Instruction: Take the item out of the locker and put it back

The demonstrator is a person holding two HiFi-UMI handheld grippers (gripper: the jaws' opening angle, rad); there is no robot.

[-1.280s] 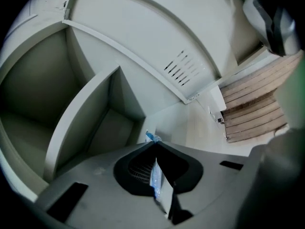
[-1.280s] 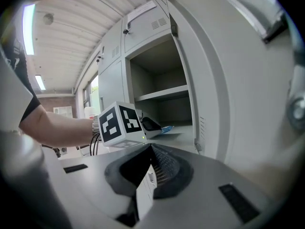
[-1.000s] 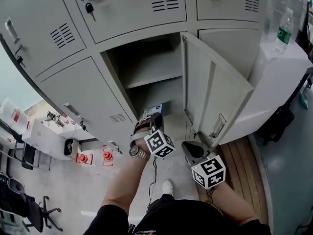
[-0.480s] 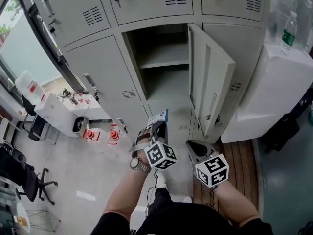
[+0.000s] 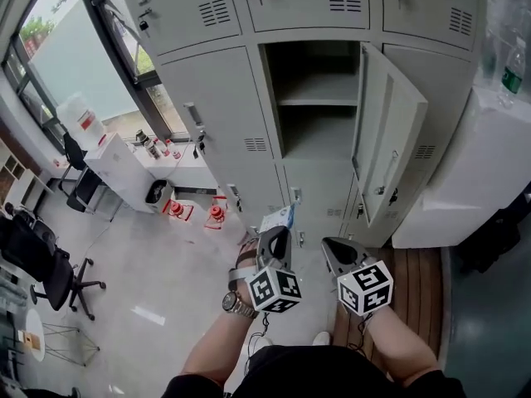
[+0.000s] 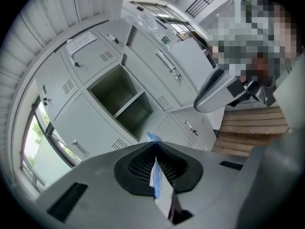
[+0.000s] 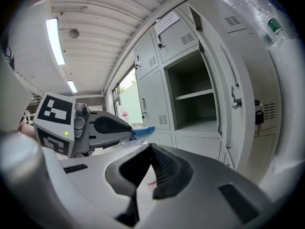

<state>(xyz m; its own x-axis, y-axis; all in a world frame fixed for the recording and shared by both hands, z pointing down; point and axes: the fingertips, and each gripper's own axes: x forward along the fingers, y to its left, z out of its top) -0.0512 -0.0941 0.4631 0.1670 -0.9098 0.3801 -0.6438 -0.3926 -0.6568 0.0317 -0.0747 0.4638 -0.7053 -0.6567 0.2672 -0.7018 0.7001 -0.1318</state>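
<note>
currently i'm holding my left gripper [image 5: 274,234] clamped on a thin blue-and-white packet [image 5: 278,219], possibly a sachet, out in front of the open locker [image 5: 319,139]. my right gripper [image 5: 333,246] is hovering beside it, fingers together, empty.

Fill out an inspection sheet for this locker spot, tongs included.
Surface: pale floor; wooden platform at right.
Job's things: open locker, nothing seen inside, door swung right; flat blue-and-white packet outside it.
Clutter: red items on the floor by a low white cabinet; bottle on the white box at right.
Grippers: left tongs shut on the packet; right tongs shut, nothing between them.
Cables: what looks like a thin lead hanging under the left tongs.
Surroundings: closed lockers, window, office chairs.
</note>
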